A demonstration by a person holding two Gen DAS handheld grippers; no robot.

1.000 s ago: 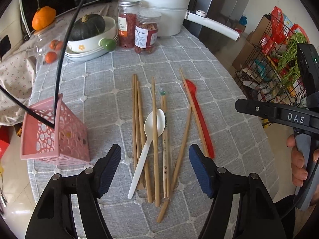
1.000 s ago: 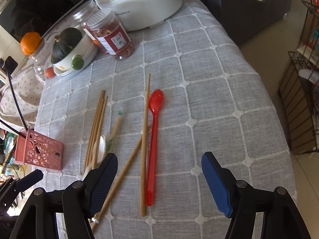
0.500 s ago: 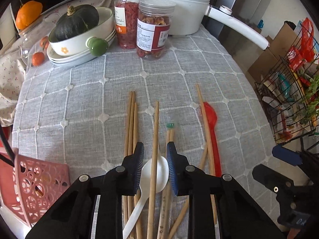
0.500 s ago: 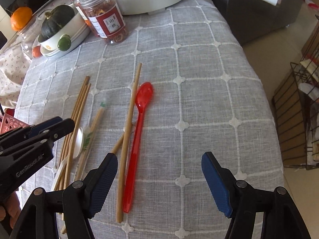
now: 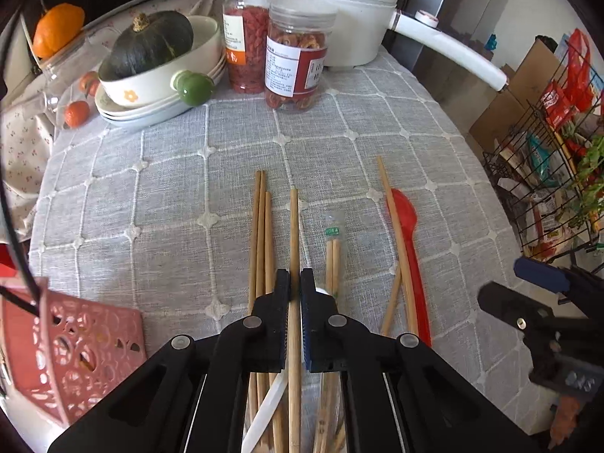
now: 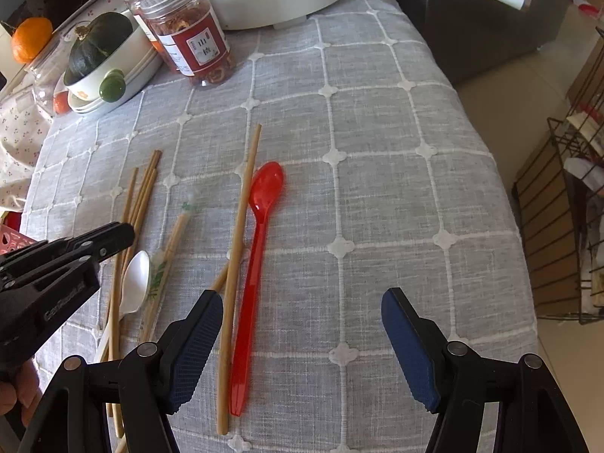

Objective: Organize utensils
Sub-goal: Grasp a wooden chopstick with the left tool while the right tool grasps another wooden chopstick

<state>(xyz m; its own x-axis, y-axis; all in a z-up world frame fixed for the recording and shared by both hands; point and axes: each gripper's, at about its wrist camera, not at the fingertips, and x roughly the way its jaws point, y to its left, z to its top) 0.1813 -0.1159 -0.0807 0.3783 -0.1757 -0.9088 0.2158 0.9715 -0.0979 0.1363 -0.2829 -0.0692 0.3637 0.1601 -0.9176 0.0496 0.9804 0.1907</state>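
Note:
Several wooden chopsticks lie lengthwise on the grey checked tablecloth (image 5: 158,204). My left gripper (image 5: 295,283) is shut on one wooden chopstick (image 5: 294,234), low on the cloth. A white spoon (image 6: 134,283) lies under it, mostly hidden in the left wrist view. A wrapped chopstick pair (image 5: 332,256) lies just right. A red spoon (image 6: 256,249) and a long chopstick (image 6: 239,226) lie further right. My right gripper (image 6: 302,324) is open and empty, above the red spoon's handle. The left gripper (image 6: 117,238) shows in the right wrist view too.
A pink perforated basket (image 5: 68,355) lies at the near left. At the back stand two jars (image 5: 294,56), a bowl with a green squash (image 5: 151,53) and a white pot (image 5: 339,11). A wire rack (image 5: 547,173) stands off the table's right edge.
My left gripper has dropped down and forward onto the chopsticks, and its jaws went from wide open to shut on one chopstick. My right gripper stayed open and moved slightly forward.

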